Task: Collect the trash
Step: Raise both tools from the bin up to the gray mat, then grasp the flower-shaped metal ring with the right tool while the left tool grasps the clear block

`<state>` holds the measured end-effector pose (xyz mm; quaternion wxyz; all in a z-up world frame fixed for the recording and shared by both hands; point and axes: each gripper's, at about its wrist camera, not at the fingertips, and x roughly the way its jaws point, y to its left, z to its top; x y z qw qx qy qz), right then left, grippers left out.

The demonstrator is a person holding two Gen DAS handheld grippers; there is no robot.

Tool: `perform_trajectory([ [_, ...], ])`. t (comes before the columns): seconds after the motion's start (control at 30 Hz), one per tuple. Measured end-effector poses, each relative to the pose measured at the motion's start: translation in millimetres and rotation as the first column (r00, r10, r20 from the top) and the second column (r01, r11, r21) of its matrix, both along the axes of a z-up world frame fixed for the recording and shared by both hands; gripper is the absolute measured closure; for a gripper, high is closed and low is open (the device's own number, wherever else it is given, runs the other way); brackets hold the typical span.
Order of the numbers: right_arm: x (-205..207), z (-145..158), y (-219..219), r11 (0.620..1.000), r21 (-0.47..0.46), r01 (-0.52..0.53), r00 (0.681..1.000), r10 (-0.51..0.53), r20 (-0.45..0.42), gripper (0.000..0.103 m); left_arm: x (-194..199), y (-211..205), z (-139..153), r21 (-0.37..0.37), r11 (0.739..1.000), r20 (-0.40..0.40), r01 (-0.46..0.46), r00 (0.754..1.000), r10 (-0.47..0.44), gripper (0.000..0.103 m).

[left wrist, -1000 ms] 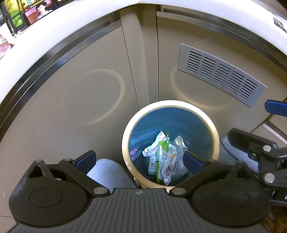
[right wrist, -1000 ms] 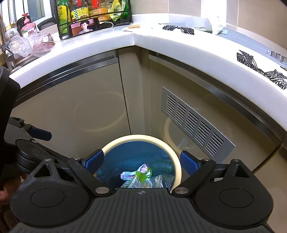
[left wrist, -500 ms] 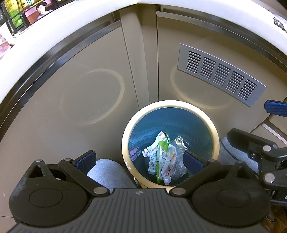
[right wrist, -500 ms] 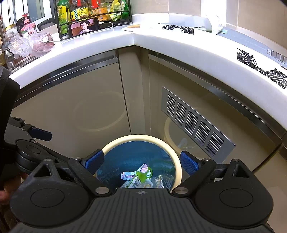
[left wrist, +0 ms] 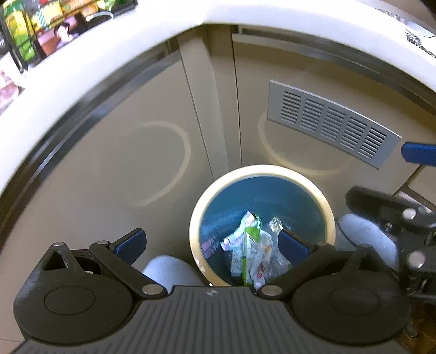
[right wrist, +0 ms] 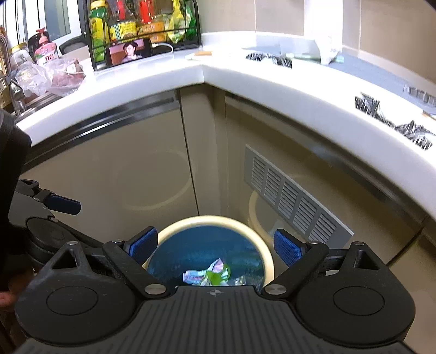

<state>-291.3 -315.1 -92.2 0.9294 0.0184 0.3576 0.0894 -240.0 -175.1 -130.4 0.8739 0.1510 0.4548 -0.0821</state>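
A round bin with a cream rim [left wrist: 331, 217] and blue inside stands on the floor in the cabinet corner; it also shows in the right wrist view [right wrist: 268, 258]. Crumpled wrappers and clear plastic [left wrist: 250, 253] lie in it, also seen in the right wrist view [right wrist: 207, 275]. My left gripper [left wrist: 211, 245] is open and empty above the bin's left edge. My right gripper [right wrist: 215, 246] is open and empty above the bin. Black crumpled scraps [right wrist: 392, 119] lie on the white counter [right wrist: 272, 81] at the right.
Beige cabinet doors with a grey vent grille [right wrist: 291, 196] stand behind the bin. A bottle rack [right wrist: 141, 24], a phone [right wrist: 128, 51], a plastic bag [right wrist: 46, 76] and a soap bottle [right wrist: 46, 53] sit on the counter's left. More scraps [right wrist: 269, 58] lie at the back.
Both grippers have lifted and tilted upward, so more of the counter top shows and the bin sits lower in both views. Both stay open and empty.
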Motion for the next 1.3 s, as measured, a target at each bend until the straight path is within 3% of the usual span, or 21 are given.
perform_trajectory([
  [0.13,-2,21,-8,1.0,0.019,-0.003,0.998,0.002,0.057,0.01,1,0,18,-0.014,1.0,0.028,0.02,0.999,-0.019,0.0],
  [0.27,-4,63,-28,0.997,0.08,0.019,0.98,-0.034,0.196,0.01,11,8,55,-0.136,0.991,0.046,0.012,0.999,-0.005,0.0],
  [0.37,2,98,-54,0.987,0.123,0.101,0.932,-0.137,0.334,0.009,24,14,87,-0.224,0.975,0.091,0.003,0.996,0.018,0.0],
  [0.47,22,121,-90,0.957,0.159,0.244,0.856,-0.29,0.428,0.002,40,17,114,-0.287,0.958,0.132,-0.017,0.99,0.057,0.0],
  [0.6,73,128,-142,0.884,0.197,0.423,0.793,-0.467,0.391,0.0,68,9,140,-0.33,0.943,0.161,-0.042,0.982,0.1,0.0],
  [0.73,138,114,-188,0.795,0.142,0.59,0.738,-0.602,0.306,0.0,91,-1,153,-0.352,0.934,0.159,-0.061,0.979,0.124,0.0],
  [0.9,207,92,-236,0.705,0.07,0.705,0.681,-0.702,0.211,0.0,116,-13,163,-0.352,0.934,0.154,-0.062,0.98,0.123,0.0],
  [1.03,252,75,-278,0.625,0.087,0.775,0.615,-0.779,0.122,0.0,126,-18,161,-0.339,0.939,0.152,-0.055,0.982,0.112,0.0],
  [1.17,273,62,-298,0.608,0.054,0.792,0.6,-0.792,0.11,0.001,138,-25,163,-0.336,0.941,0.158,-0.043,0.982,0.101,0.0],
  [1.2,275,59,-302,0.621,0.062,0.781,0.615,-0.783,0.097,0.005,140,-28,165,-0.339,0.94,0.164,-0.035,0.982,0.096,0.0],
  [1.27,278,54,-302,0.63,0.075,0.773,0.624,-0.777,0.087,0.023,147,-35,170,-0.345,0.938,0.183,-0.02,0.979,0.088,0.0],
  [1.3,276,55,-301,0.638,0.083,0.765,0.631,-0.77,0.098,0.023,151,-41,173,-0.349,0.937,0.195,-0.012,0.977,0.085,0.0],
])
